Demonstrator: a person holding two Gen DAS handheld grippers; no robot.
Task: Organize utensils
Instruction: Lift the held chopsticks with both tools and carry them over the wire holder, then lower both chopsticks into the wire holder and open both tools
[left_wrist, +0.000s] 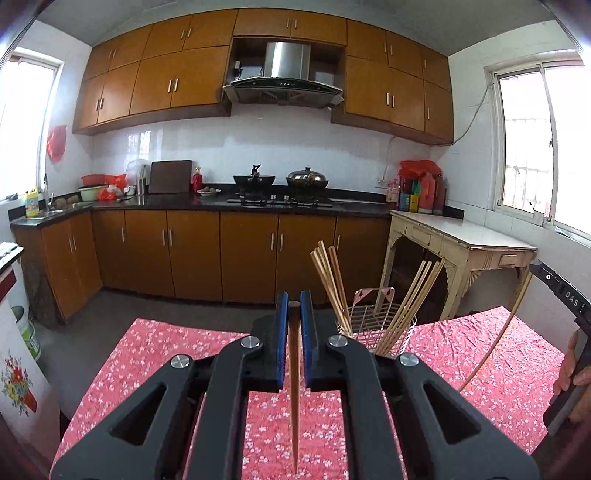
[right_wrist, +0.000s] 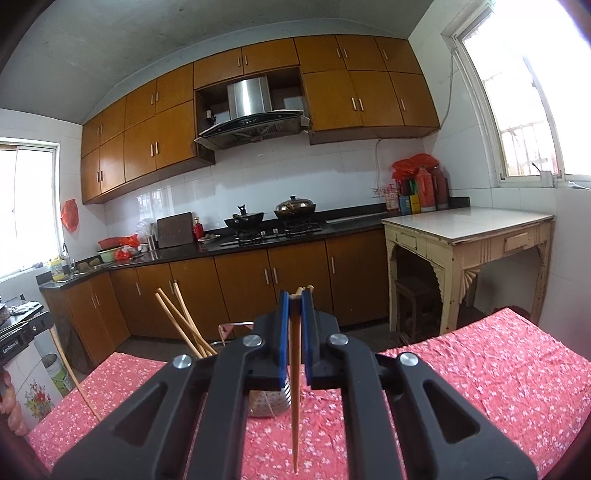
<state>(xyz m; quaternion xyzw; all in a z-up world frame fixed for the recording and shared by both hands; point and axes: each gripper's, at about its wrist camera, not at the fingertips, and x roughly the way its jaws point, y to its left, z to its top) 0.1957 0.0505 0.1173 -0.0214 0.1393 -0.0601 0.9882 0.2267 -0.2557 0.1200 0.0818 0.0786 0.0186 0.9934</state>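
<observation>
- Chopsticks are what both grippers carry, above a table under a red floral cloth (left_wrist: 177, 354).
- The left gripper (left_wrist: 294, 314) has its blue pads pressed in on a single dark wooden chopstick (left_wrist: 294, 387); the butt end shows between the fingertips and the tapered end hangs toward the camera, over the cloth.
- The right gripper (right_wrist: 294, 314) is likewise clamped on a brown chopstick (right_wrist: 294, 398), pointed end hanging down toward the lens; whether it grips one stick or two at the tips cannot be told.
- A wire utensil basket (left_wrist: 373, 317) stands on the cloth just beyond the left gripper, to its right. Pale bamboo chopsticks (left_wrist: 328, 284) lean out of it in two fans, one to the left and one to the right.
- From the right wrist view the basket is mostly hidden behind the gripper body; a perforated metal piece (right_wrist: 267, 402) shows under the jaws.
- A person's hand (left_wrist: 570, 365) holds the right gripper's handle at the right edge of the left wrist view.
- Kitchen cabinets (left_wrist: 236, 254) and a cream side table (left_wrist: 461, 236) stand well behind.
</observation>
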